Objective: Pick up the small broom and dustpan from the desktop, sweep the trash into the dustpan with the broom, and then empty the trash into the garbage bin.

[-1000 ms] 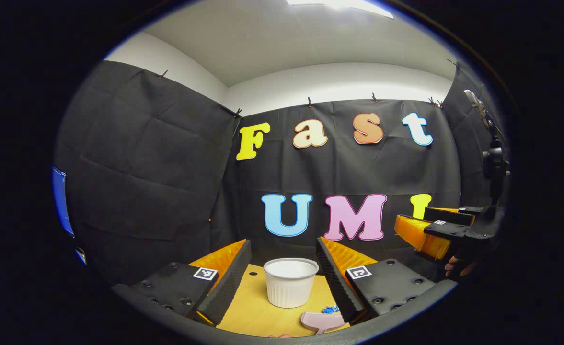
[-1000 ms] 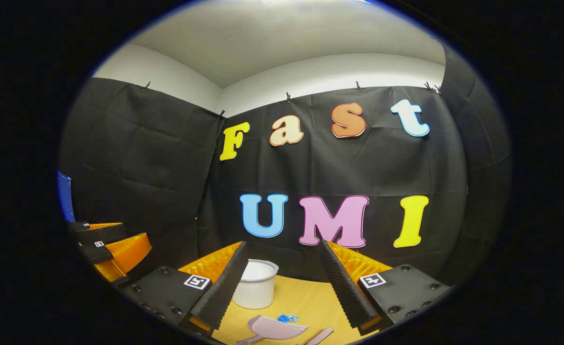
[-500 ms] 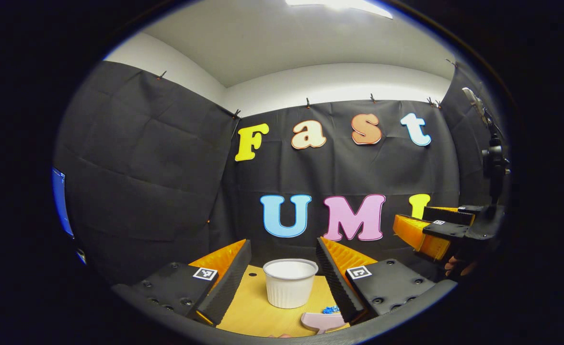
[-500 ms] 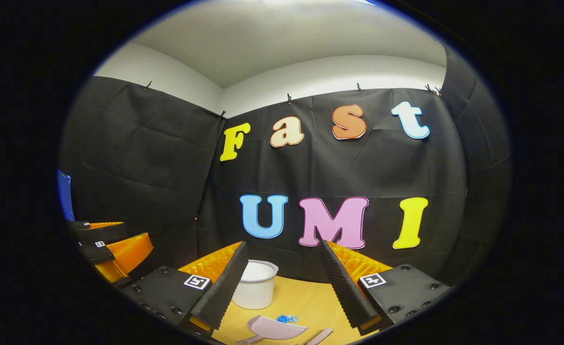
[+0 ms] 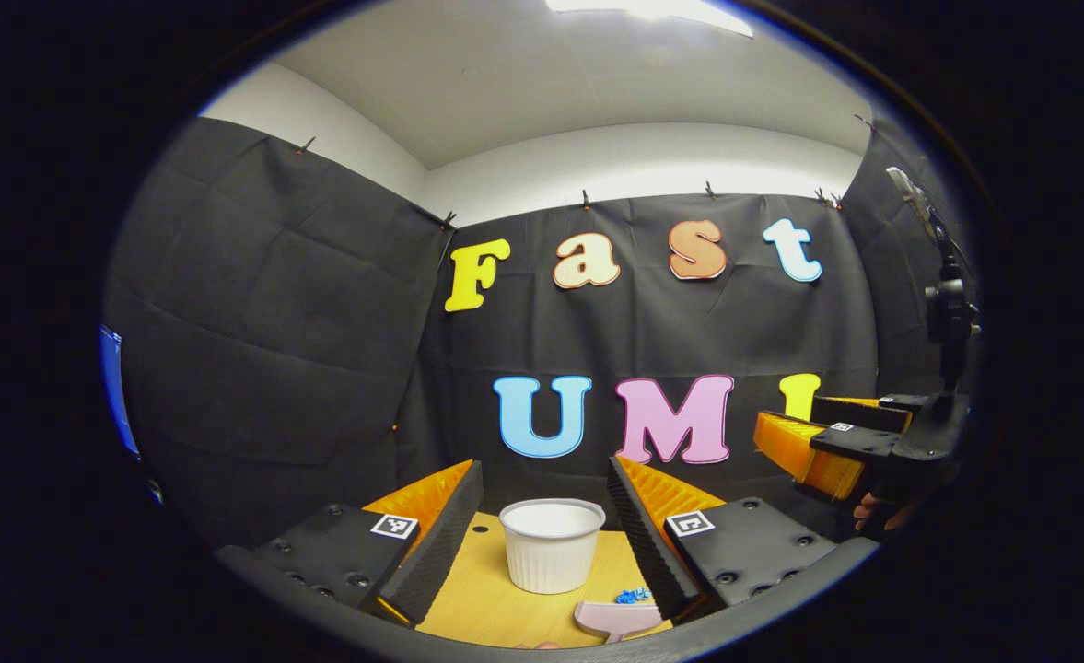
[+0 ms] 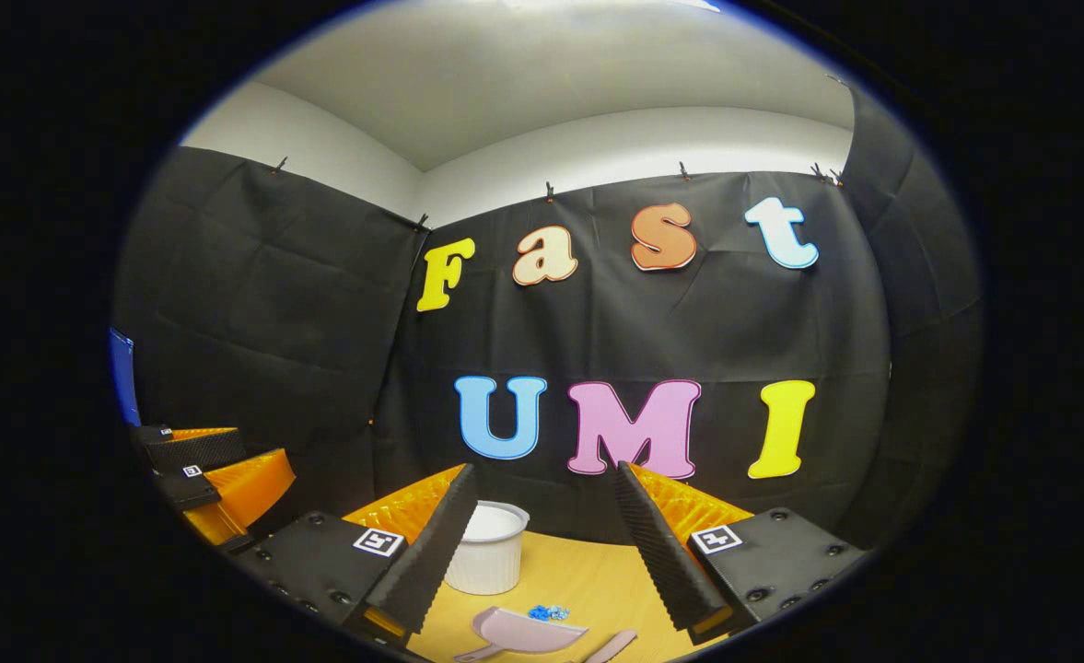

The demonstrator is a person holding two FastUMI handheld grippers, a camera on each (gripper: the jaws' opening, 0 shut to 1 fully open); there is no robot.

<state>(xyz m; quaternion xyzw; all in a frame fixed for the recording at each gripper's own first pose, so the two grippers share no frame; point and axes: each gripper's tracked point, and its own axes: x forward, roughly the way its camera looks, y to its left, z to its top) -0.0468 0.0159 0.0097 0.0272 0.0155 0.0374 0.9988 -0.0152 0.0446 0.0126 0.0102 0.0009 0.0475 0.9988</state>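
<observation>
A pink dustpan [image 6: 521,633] lies on the wooden desktop [image 6: 588,580], and a pink broom handle [image 6: 613,646] lies just right of it. Blue trash bits [image 6: 549,611] sit behind the dustpan. A white ribbed bin [image 6: 488,558] stands further back. My right gripper [image 6: 542,543] hangs open above the desk, holding nothing. In the left gripper view the bin [image 5: 551,543] stands between my open left gripper [image 5: 543,534] fingers, farther off, with the dustpan [image 5: 617,617] and trash [image 5: 634,597] low on the right. The other gripper [image 5: 827,442] hovers at the right, a hand [image 5: 878,511] under it.
Black cloth walls close the desk at the back and sides. A camera stand [image 5: 947,313] rises at the right edge of the left gripper view. The left gripper [image 6: 210,479] shows at the left edge of the right gripper view.
Both views have drifted slightly, so the bin and wall sit a little further left. Nothing on the desk has moved, and both grippers stay open.
</observation>
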